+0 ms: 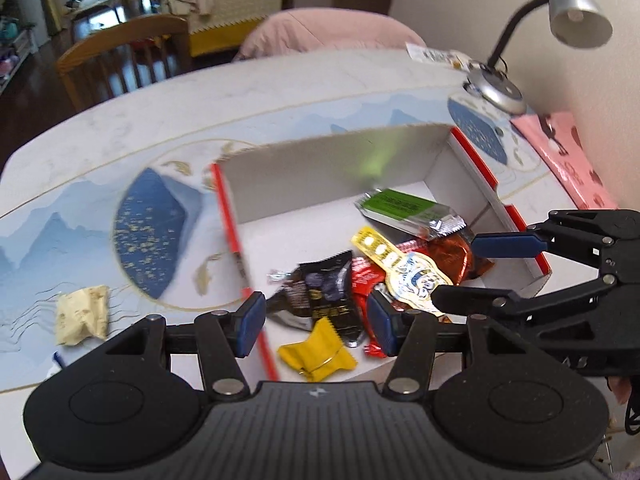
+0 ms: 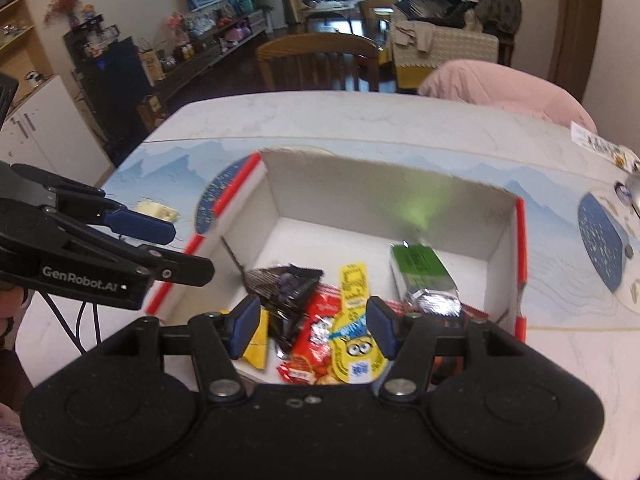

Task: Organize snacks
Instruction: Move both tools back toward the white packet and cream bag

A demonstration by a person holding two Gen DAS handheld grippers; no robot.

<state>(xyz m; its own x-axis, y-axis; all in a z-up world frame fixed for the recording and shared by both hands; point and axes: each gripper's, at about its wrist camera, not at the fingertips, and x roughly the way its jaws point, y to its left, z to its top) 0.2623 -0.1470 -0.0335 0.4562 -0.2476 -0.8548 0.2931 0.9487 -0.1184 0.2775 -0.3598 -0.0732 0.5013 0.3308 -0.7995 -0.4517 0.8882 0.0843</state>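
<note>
A white box with red edges sits on the table and holds several snacks: a green bar, a black packet, a yellow packet, a red packet and a yellow cartoon packet. My left gripper is open and empty over the box's near left edge. My right gripper is open and empty above the snacks; it shows at the right in the left wrist view. A cream packet lies on the table left of the box.
A silver desk lamp stands at the far right by the wall. A pink card lies next to it. A small packet lies at the far table edge. A wooden chair and a pink cushion stand beyond.
</note>
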